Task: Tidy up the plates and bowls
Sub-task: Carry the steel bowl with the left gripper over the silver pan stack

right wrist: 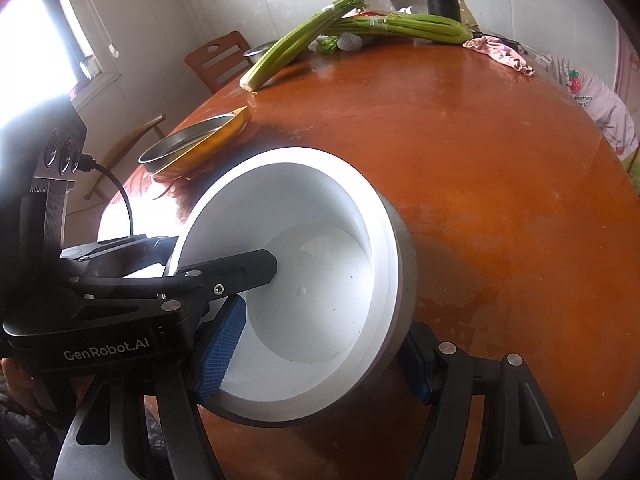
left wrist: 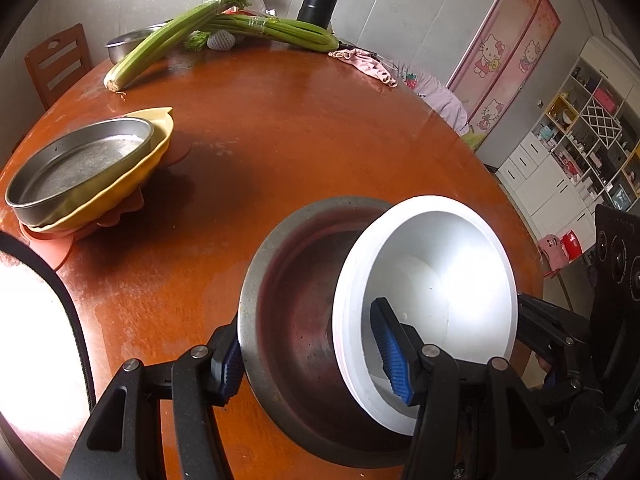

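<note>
A white bowl [left wrist: 440, 280] lies askew inside a tilted steel bowl [left wrist: 296, 280] over the near part of the brown round table [left wrist: 280, 120]. My left gripper [left wrist: 312, 356] is shut on the pair: one blue pad presses the steel rim from outside, the other sits inside the white bowl. My right gripper [right wrist: 318, 362] grips the same white bowl [right wrist: 316, 280] and steel bowl [right wrist: 404, 272], with one pad inside the white one and one on the steel wall. A flat steel pan [left wrist: 80, 160] rests on a yellow plate [left wrist: 156, 152] at the left.
A pink mat [left wrist: 48, 248] lies under the yellow plate. Celery bunches [left wrist: 180, 32], a black flask [left wrist: 320, 0], a small steel bowl [left wrist: 124, 44] and pink cloth [left wrist: 368, 64] line the table's far edge. A wooden chair [left wrist: 60, 64] stands behind on the left.
</note>
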Motion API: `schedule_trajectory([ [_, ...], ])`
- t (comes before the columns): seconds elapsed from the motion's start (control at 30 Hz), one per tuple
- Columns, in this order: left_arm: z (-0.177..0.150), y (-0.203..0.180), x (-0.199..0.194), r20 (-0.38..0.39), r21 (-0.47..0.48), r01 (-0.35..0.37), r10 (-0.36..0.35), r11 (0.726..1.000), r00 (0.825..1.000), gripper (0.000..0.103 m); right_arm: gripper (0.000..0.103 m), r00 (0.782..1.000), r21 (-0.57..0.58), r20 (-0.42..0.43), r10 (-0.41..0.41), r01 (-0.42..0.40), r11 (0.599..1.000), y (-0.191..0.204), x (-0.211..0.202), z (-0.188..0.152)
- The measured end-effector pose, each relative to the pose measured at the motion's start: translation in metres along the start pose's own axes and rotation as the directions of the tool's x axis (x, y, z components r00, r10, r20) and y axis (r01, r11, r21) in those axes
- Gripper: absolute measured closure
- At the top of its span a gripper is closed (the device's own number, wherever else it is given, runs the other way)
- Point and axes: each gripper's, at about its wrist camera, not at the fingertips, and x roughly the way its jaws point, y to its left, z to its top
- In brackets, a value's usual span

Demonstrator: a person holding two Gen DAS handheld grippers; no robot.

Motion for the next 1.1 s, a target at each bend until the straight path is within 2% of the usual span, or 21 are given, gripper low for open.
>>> schedule_trajectory([
  [0.63, 0.021, 0.004, -0.038, 0.062, -0.041, -0.035, 0.037, 0.999, 0.997, 0.046, 0.03, 0.999, -0.043, 0.025, 0.034, -0.033, 0.999, 0.019, -0.012, 0.034],
  [1.1, 0.043, 0.024, -0.07, 0.105, -0.075, -0.044, 0.051, 0.996, 0.993, 0.046, 0.03, 0.997, -0.083, 0.041, 0.06, -0.057, 0.995, 0.047, -0.021, 0.067],
])
